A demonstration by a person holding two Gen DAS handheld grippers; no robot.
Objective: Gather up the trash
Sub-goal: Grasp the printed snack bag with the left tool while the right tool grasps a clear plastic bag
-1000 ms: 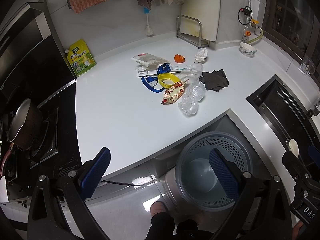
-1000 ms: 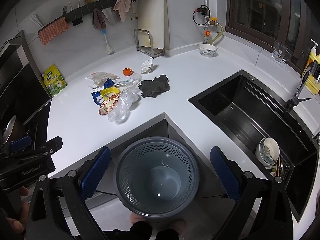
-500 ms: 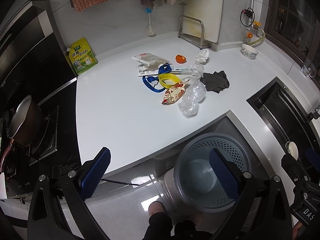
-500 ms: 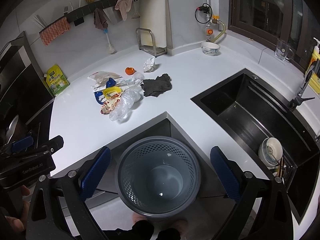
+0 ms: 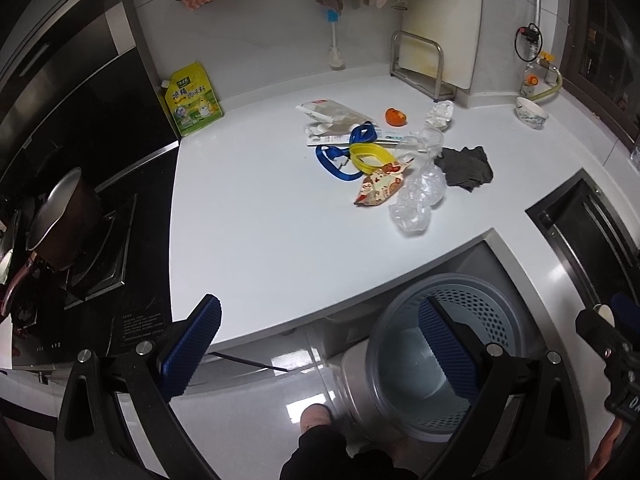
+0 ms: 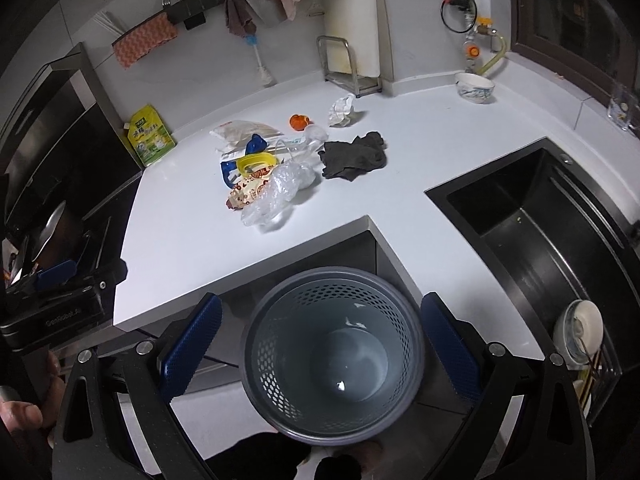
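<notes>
Black angular gripper frames (image 5: pixel 316 344) carry silver screws and blue ribbed finger pads (image 6: pixel 192 338). White lettering marks the black housing (image 6: pixel 60 312). Bare fingers (image 6: pixel 20 414) grip below.

On the counter (image 6: pixel 192 240), a trash pile: the wrapper (image 6: pixel 248 194) lies at the bag's (image 6: pixel 280 196) 9 o'clock, the cloth (image 6: pixel 354 156) at its 2 o'clock, the tissue (image 6: pixel 342 110) at the cloth's 12. The bin (image 6: pixel 332 364) stands on the floor at the pile's 6 o'clock, the sink (image 6: pixel 532 232) at its 3.
</notes>
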